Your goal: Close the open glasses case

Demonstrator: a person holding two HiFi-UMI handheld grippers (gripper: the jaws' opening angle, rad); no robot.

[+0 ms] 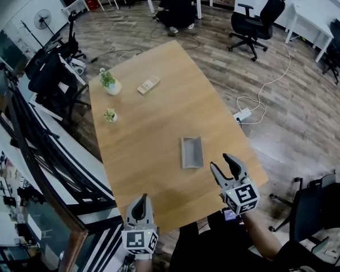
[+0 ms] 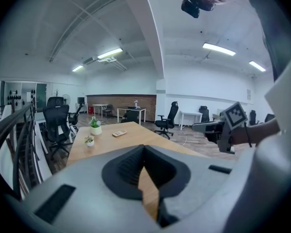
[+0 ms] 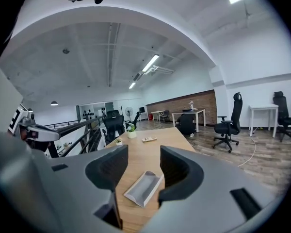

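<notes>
Lying open on the table, the glasses case is sitting just ahead of the right gripper, whose empty jaws are gaping. The left gripper is holding its jaws together on nothing.

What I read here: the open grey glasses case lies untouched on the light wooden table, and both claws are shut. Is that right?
Not quite. Only the left claw is shut. The right claw stands open with nothing gripped, as the right gripper view shows. The rest holds: the open grey glasses case lies untouched on the light wooden table.
</notes>
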